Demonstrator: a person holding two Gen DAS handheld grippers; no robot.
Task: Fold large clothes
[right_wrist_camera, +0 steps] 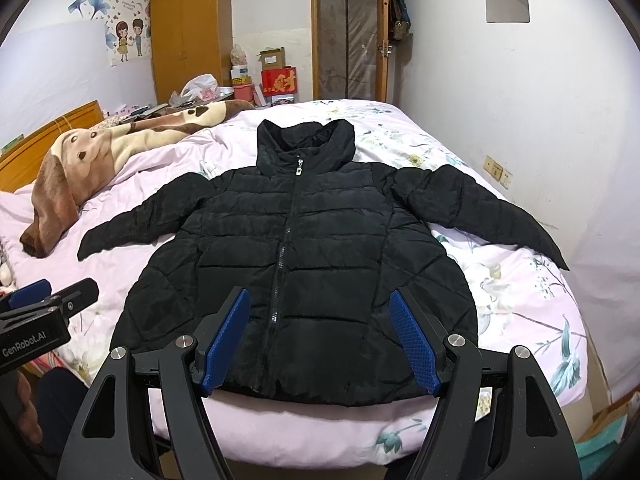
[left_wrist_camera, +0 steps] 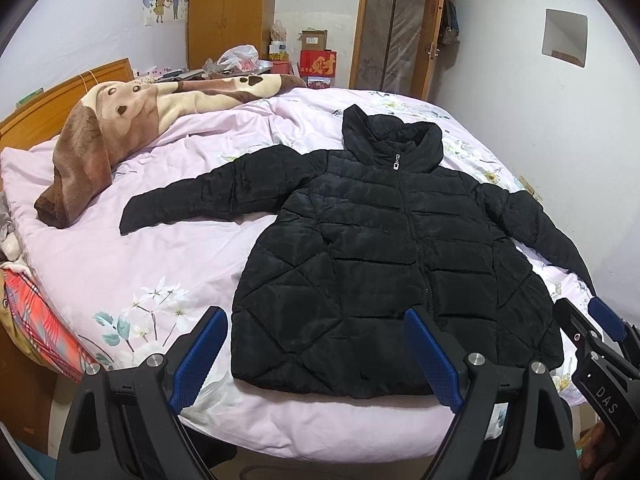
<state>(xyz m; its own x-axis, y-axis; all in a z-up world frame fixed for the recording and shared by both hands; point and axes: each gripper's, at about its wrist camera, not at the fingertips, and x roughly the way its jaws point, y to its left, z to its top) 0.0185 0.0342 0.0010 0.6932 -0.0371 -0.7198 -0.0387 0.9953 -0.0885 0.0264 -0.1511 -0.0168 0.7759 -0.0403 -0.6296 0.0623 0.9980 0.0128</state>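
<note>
A black quilted puffer jacket [left_wrist_camera: 384, 248] [right_wrist_camera: 304, 248] lies flat and zipped on the bed, collar at the far end, both sleeves spread outward. My left gripper [left_wrist_camera: 316, 324] hovers open above the jacket's near left hem, nothing between its blue pads. My right gripper [right_wrist_camera: 320, 304] is open as well, poised over the near hem at the zipper. Each gripper shows in the other's view: the right one at the right edge [left_wrist_camera: 592, 316], the left one at the left edge [right_wrist_camera: 52, 288]. Neither touches the jacket.
The bed [right_wrist_camera: 280, 424] has a pink floral cover. A brown and cream plush blanket [left_wrist_camera: 96, 148] lies at its far left by the wooden headboard [left_wrist_camera: 48, 100]. A wardrobe, boxes and a door stand behind. The white wall [right_wrist_camera: 560, 120] runs close along the right side.
</note>
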